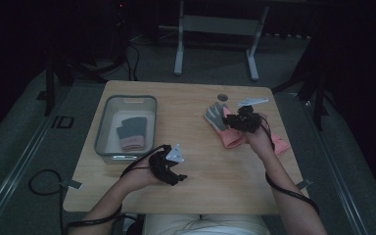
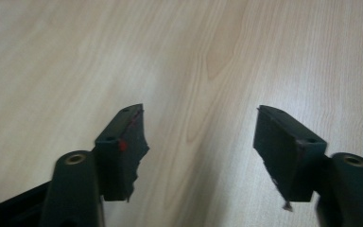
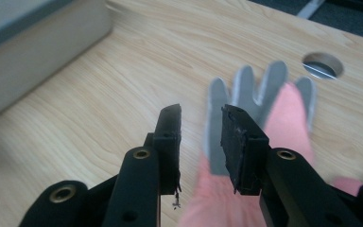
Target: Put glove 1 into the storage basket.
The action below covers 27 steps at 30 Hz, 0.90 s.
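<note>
Left gripper (image 1: 169,166) sat low over the bare counter (image 1: 200,161) near the front edge, fingers (image 2: 123,142) spread wide, empty. Right gripper (image 1: 242,120) hovered above a pink-and-grey glove (image 1: 220,122) lying flat on the counter, fingers (image 3: 238,142) partly apart, gripping nothing. A second glove (image 1: 132,134) lay inside the grey bin (image 1: 103,132) at left.
</note>
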Available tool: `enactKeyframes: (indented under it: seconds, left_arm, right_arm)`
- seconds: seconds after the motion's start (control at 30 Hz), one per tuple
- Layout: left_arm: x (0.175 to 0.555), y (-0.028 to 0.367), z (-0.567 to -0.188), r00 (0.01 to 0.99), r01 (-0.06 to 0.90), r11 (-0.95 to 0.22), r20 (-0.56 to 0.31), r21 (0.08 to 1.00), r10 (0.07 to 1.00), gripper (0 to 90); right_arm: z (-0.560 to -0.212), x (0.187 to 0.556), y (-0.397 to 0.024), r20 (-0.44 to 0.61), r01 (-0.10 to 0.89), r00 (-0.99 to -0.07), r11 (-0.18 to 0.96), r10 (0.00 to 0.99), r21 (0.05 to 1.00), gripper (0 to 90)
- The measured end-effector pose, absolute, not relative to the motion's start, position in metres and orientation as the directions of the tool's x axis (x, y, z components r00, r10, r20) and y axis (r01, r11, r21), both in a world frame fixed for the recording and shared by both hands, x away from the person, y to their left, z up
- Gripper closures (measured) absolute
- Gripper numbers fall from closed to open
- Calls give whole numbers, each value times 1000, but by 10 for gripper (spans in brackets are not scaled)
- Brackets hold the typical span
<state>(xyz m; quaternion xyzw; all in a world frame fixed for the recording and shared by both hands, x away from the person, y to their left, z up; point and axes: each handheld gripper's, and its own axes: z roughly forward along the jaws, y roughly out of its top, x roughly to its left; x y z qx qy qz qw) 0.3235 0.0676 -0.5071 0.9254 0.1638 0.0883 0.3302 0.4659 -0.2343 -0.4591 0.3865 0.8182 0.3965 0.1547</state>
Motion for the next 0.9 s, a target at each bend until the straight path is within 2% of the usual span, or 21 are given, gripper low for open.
enactKeyframes:
  seconds: [0.17,0.23,0.33,0.57,0.7,0.73,0.9]
  left_arm:
    - [321,69,-522,919,307,-720,3,623,395,134]
    - [319,68,-527,906,334,-705,-8,626,423,129]
    - [316,62,-534,889,357,-691,-1,628,458,73]
    - [310,63,-546,859,379,-606,-22,700,512,48]
    - [308,64,-547,852,375,-612,1,696,523,55]
    - [305,66,-549,855,360,-629,26,689,519,55]
    - [297,70,-548,831,407,-570,-29,714,556,55]
  right_arm:
    - [-467,470,-244,48,522,-631,378,774,764,673]
    - [-472,473,-245,57,530,-634,381,771,758,659]
    - [-479,479,-242,61,537,-646,396,761,745,652]
    - [-488,500,-232,31,555,-641,435,767,709,642]
    - [-493,509,-223,-9,543,-659,484,752,686,626]
    - [-497,514,-218,-39,539,-669,521,742,662,605]
    - [-514,522,-207,-131,561,-665,607,735,563,560]
